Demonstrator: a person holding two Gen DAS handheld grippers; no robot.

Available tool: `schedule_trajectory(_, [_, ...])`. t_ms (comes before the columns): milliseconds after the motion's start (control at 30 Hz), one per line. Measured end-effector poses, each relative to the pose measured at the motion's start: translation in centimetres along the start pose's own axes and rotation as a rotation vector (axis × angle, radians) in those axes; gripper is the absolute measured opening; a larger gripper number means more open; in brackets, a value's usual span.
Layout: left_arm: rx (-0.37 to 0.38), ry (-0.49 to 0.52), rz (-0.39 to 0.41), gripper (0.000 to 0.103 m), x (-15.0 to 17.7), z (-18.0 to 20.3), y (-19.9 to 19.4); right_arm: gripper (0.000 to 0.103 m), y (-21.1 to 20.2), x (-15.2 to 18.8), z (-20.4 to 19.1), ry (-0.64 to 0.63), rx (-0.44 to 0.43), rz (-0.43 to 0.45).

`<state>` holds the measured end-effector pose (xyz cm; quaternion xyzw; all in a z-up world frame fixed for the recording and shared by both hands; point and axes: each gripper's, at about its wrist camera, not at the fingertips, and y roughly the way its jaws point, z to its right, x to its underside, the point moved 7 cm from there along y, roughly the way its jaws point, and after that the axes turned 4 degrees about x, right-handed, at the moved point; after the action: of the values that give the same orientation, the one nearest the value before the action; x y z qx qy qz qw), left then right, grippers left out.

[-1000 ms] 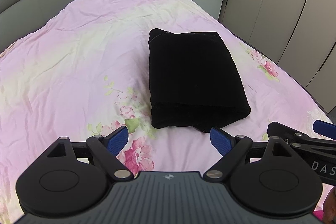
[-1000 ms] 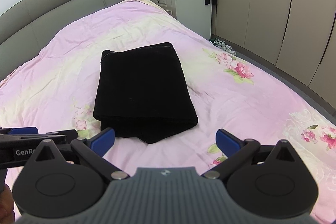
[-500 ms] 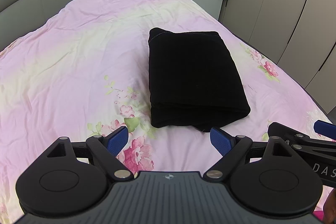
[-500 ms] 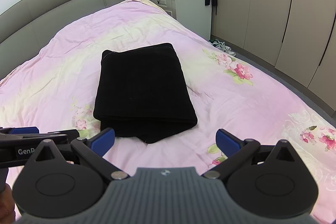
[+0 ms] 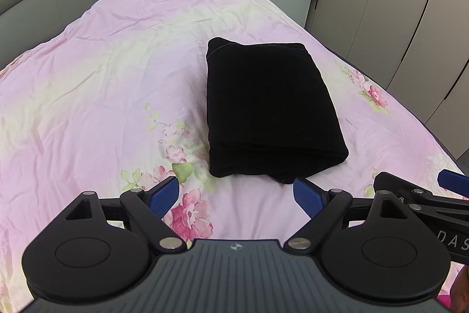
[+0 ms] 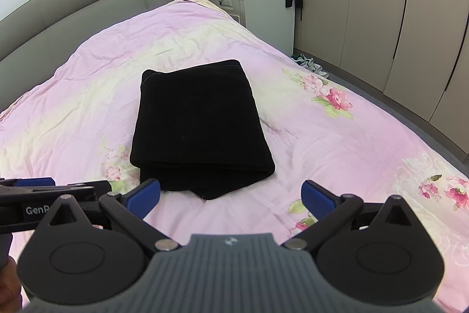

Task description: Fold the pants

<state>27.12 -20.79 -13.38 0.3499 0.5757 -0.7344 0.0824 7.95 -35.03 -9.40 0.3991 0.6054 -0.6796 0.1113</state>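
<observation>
1. Grey padded headboard [image 6: 88,8] sat far left of the pants, smooth panels with seams.
2. Duvet [image 5: 88,107] was pink and cream cotton, lightly creased, with a floral print.
3. Left gripper [image 5: 236,195] hovered at the near edge of the pants, not touching; jaws were wide apart, nothing between the ribbed blue pads [image 5: 164,195].
4. Pants [image 5: 269,113] lay mid-duvet: black, matte, folded into a thick rectangular stack, layered edges facing the grippers, one small corner poking out underneath.
5. Right gripper [image 6: 231,195] was just short of the pants, jaws spread, empty.
6. White nightstand [image 6: 263,11] with a wooden top stood beyond the pants, right; beige flat wardrobe doors [image 6: 381,5] were further right.
</observation>
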Motion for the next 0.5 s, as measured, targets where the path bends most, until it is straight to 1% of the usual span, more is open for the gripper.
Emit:
schedule_trajectory(367, [-0.001, 0.001, 0.001, 0.102, -0.01, -0.03, -0.06, 0.098, -0.06, 0.05, -0.04, 0.001, 0.0, -0.001])
schedule_trajectory(500, [-0.005, 0.012, 0.02, 0.102, -0.07, 0.07, -0.39, 0.098, -0.06, 0.07, -0.02, 0.003, 0.0, 0.0])
